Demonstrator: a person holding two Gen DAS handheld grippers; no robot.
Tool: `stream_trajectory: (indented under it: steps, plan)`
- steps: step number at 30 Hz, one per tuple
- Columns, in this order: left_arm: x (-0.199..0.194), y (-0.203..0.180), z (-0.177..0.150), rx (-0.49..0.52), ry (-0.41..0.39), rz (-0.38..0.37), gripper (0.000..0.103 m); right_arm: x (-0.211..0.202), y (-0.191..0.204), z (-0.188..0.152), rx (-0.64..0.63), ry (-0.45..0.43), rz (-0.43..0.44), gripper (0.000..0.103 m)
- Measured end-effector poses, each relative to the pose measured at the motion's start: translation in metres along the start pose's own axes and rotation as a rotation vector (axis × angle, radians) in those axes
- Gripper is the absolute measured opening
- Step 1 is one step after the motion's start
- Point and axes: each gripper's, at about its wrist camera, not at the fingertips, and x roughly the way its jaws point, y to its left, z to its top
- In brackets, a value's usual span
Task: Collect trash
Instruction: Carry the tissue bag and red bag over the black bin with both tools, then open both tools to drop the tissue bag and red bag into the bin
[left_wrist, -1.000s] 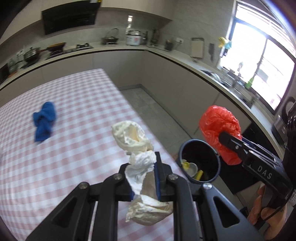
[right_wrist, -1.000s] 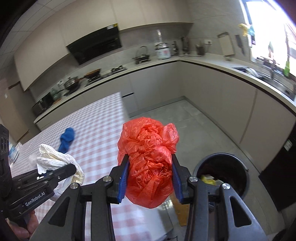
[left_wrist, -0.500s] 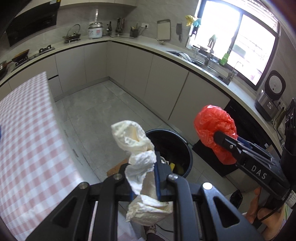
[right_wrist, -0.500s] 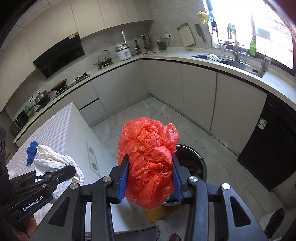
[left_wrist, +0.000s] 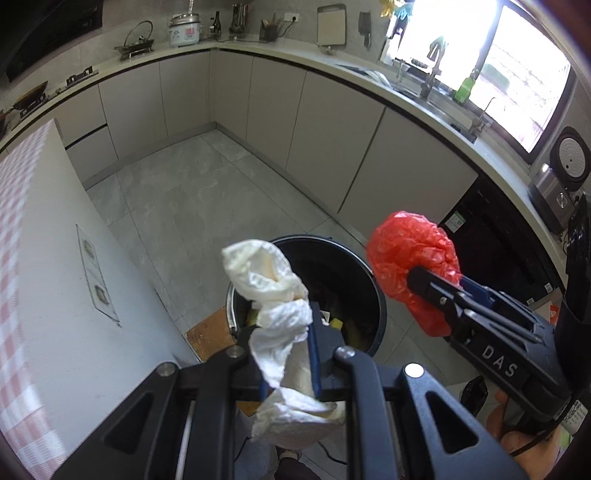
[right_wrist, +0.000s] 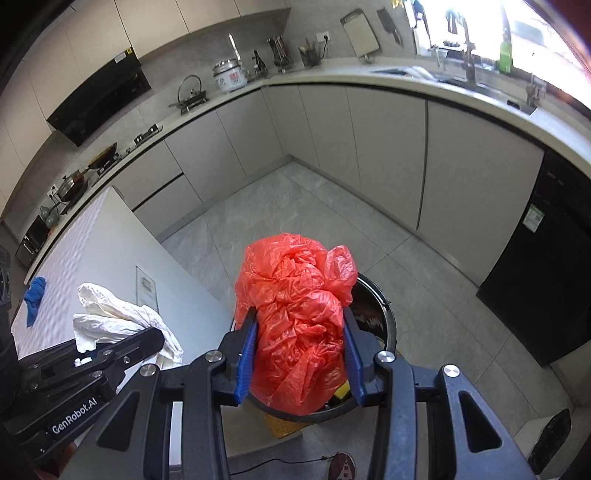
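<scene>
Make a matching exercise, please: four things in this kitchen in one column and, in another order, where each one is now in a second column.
Things:
1. red plastic bag
2. white paper wad
3. black bin
4. blue cloth

Places:
A. on the checked table
B. on the floor beside the table
C. clamped in the left gripper
D. clamped in the right gripper

Pairs: 1-D, 2-C, 3-B, 4-A

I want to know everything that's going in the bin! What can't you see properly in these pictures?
- Trash bin bottom: left wrist view, white crumpled paper and left gripper cover it.
- Bin contents: right wrist view, red plastic bag in right gripper hides most.
- Blue cloth: too small.
</scene>
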Motion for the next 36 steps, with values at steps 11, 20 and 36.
stream_trajectory:
  steps: [11,20,36]
  plan:
    - [0.053,-0.015,0.007,-0.03,0.056,0.038,0.032,0.062,-0.032,0.011,-0.039,0.07,0.028,0.048]
    - [0.057,-0.01,0.017,-0.072,0.041,0.094,0.062,0.077,-0.043,0.028,-0.045,0.058,0.005,0.063]
    - [-0.034,0.011,0.017,-0.091,-0.079,0.079,0.062,0.002,-0.006,0.026,-0.04,-0.012,-0.003,0.063]
